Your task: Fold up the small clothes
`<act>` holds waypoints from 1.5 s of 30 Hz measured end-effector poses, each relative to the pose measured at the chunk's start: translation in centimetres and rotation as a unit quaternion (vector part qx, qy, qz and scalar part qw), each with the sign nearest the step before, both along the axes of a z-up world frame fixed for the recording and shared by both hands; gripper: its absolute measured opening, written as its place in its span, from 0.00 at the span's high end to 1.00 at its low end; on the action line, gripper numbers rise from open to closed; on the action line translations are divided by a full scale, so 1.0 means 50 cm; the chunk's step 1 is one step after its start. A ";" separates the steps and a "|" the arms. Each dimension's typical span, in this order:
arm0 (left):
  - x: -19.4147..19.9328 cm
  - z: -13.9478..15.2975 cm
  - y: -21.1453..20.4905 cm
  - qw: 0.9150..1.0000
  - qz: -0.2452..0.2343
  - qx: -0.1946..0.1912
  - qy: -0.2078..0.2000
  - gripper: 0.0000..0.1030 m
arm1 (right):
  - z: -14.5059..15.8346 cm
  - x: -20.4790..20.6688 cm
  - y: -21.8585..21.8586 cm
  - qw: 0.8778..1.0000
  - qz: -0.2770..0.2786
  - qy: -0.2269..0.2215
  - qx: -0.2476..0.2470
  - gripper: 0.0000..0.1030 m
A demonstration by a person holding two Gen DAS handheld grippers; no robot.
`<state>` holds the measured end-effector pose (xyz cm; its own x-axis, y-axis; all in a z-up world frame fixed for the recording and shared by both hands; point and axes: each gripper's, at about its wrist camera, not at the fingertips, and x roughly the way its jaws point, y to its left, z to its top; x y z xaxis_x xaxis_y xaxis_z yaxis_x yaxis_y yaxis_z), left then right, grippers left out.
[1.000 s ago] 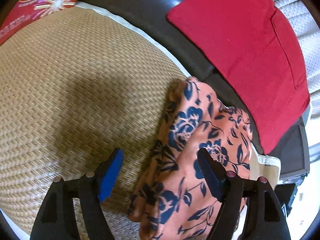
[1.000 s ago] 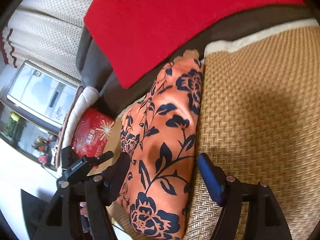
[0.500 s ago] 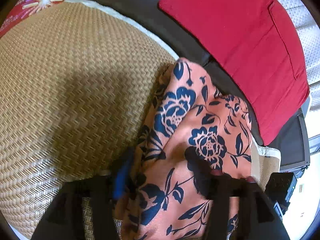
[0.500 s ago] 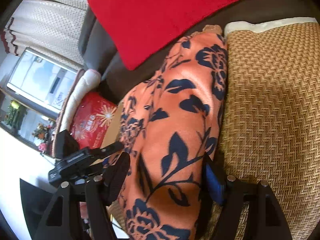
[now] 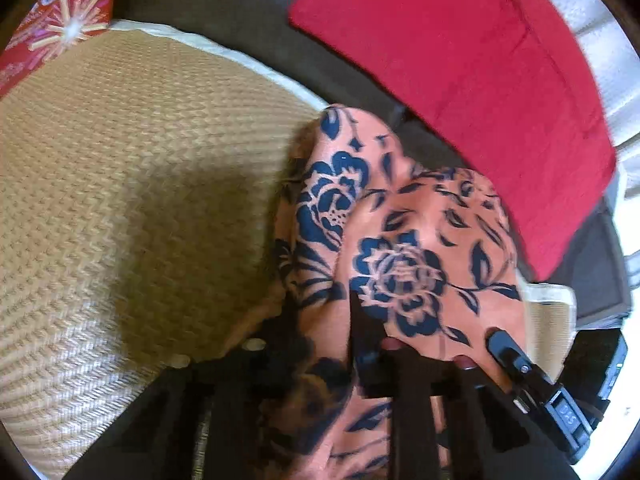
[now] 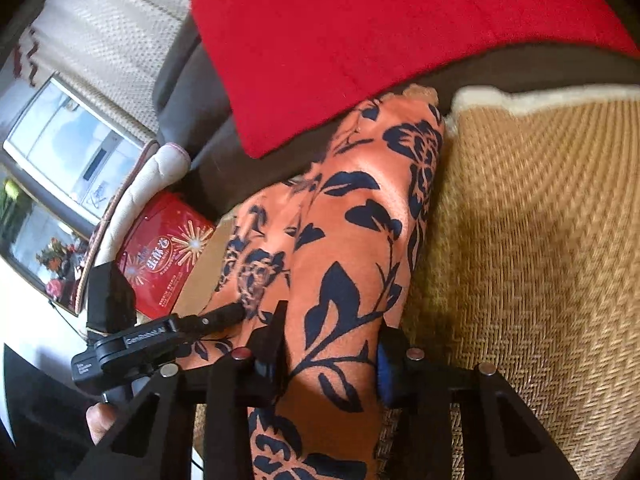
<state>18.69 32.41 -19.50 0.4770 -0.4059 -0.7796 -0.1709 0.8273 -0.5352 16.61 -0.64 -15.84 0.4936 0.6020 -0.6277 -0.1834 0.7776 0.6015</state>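
Note:
An orange garment with dark blue flowers (image 5: 404,240) lies bunched along the edge of a woven straw mat (image 5: 140,208). My left gripper (image 5: 324,320) is shut on a fold of it, jaws close together with cloth between them. In the right wrist view the same orange garment (image 6: 352,240) runs up between the jaws of my right gripper (image 6: 328,340), which is shut on its near end. The left gripper's black body (image 6: 132,344) shows at the left of the right wrist view.
A red cushion (image 5: 472,72) lies on a dark sofa (image 5: 248,20) behind the mat. A red printed box (image 6: 164,256) sits at the left, next to a pale quilted pad (image 6: 140,184) and a window (image 6: 68,148). The straw mat (image 6: 540,240) spreads to the right.
Both grippers moved forward onto the garment and closed on it. The cloth is now gathered up and lifted slightly between them.

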 end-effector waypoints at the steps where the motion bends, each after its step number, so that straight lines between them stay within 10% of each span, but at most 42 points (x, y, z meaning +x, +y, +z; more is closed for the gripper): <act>1: -0.005 0.008 -0.003 1.000 -0.003 -0.008 -0.007 0.79 | 0.013 -0.005 0.002 1.000 0.000 -0.013 0.004 0.64; 13: -0.038 0.056 -0.193 0.995 -0.089 -0.033 -0.025 0.79 | 0.131 -0.086 -0.127 0.997 -0.035 -0.071 0.011 0.65; 21: -0.070 0.065 -0.320 0.992 -0.120 0.041 -0.018 0.78 | 0.054 -0.138 -0.286 0.995 -0.085 0.018 0.050 0.65; 25: -0.075 0.065 -0.340 0.992 -0.113 0.061 -0.014 0.61 | -0.004 -0.140 -0.313 0.991 -0.099 0.072 0.049 0.57; 36: -0.100 0.125 -0.428 0.970 -0.103 0.210 -0.069 0.44 | 0.160 -0.129 -0.264 0.983 -0.117 -0.101 -0.103 0.49; 45: -0.139 0.160 -0.455 0.950 -0.122 0.271 -0.101 0.42 | 0.037 0.018 -0.231 0.985 -0.118 0.013 -0.128 0.54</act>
<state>11.72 9.66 -11.50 0.5819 -0.0887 -0.8084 0.1213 0.9924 -0.0216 17.52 -12.20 -14.01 0.5828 0.2926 -0.7581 0.0324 0.9238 0.3815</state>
